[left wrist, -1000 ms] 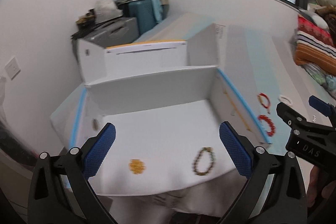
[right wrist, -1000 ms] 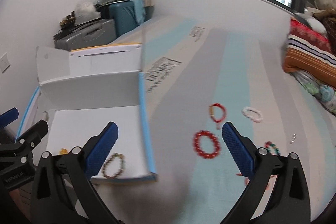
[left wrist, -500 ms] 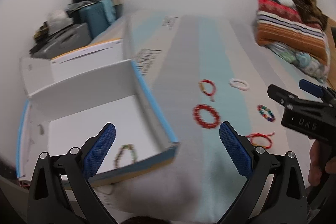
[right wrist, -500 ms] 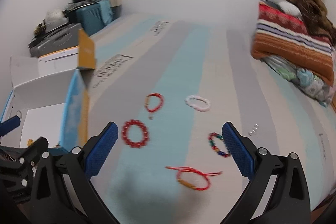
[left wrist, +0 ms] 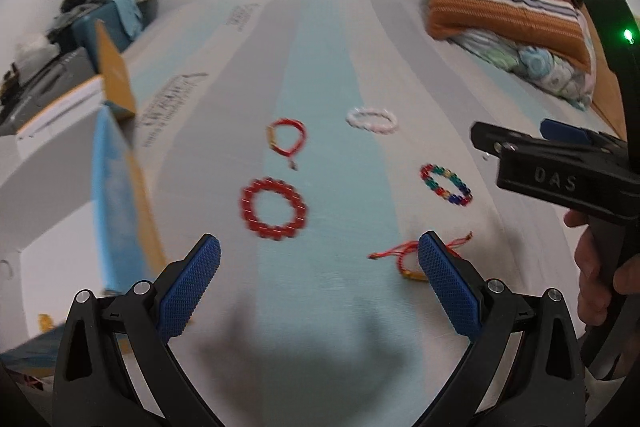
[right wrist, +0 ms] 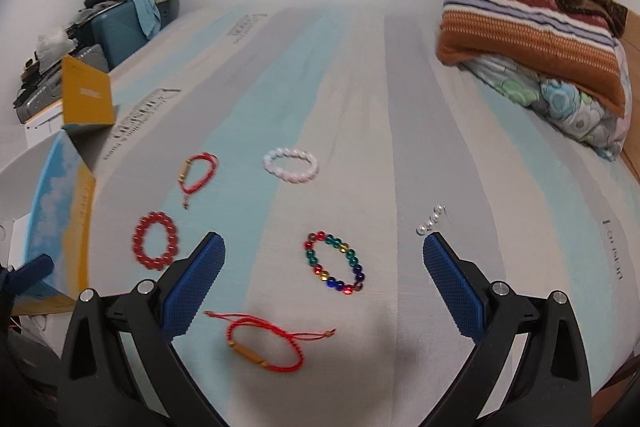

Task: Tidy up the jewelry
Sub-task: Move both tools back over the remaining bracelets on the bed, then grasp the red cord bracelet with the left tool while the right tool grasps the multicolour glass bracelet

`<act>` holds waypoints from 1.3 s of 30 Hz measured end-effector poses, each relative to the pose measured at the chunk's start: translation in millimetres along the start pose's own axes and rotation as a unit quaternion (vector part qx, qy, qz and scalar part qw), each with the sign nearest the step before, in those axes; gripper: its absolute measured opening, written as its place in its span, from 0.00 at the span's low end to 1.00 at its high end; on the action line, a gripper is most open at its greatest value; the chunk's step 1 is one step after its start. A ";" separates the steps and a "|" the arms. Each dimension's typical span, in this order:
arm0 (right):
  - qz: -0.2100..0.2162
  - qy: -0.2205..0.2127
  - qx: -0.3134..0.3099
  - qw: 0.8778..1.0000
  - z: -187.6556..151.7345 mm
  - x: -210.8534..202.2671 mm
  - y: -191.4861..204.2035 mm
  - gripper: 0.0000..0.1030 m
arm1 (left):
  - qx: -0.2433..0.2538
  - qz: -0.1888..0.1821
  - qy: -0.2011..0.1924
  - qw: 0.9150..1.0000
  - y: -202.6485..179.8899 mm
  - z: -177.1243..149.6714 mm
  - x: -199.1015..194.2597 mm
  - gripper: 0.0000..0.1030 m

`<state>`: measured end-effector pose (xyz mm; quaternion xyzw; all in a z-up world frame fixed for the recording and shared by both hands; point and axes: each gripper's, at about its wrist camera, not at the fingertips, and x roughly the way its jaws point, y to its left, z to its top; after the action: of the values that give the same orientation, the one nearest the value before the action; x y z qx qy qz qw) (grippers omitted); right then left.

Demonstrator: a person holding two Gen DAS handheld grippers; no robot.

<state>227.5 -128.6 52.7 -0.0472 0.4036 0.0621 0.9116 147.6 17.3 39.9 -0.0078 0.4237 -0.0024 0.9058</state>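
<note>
Bracelets point(right wrist: 335, 263) of red, white and rainbow beads lie flat; both tools point(left wrist: 318, 283) point(right wrist: 323, 281) gape wide.

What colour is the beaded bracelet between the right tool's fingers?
Multicoloured beaded bracelet: green, red, blue, yellow; clearest in right wrist view.

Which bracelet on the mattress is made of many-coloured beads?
The rainbow bead bracelet, lying between the right tongs; the others are red or pale pink.
</note>
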 end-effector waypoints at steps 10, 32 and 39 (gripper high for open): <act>0.004 0.043 0.021 0.999 -15.8 59.5 -30.7 0.93 | 0.024 -0.031 0.043 0.998 -39.4 -13.4 61.2 0.94; 0.008 0.102 0.029 0.994 -42.0 124.7 -48.3 0.60 | 0.033 -0.031 0.066 0.997 -54.7 -32.6 121.2 0.94; 0.012 0.102 0.007 0.995 -43.9 123.3 -41.9 0.27 | 0.038 -0.025 0.065 0.997 -56.5 -33.5 120.2 0.80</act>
<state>284.0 -166.7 -66.7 -0.0418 0.4956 0.0645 0.8651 199.1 -40.9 -72.9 0.0156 0.4809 -0.0418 0.8756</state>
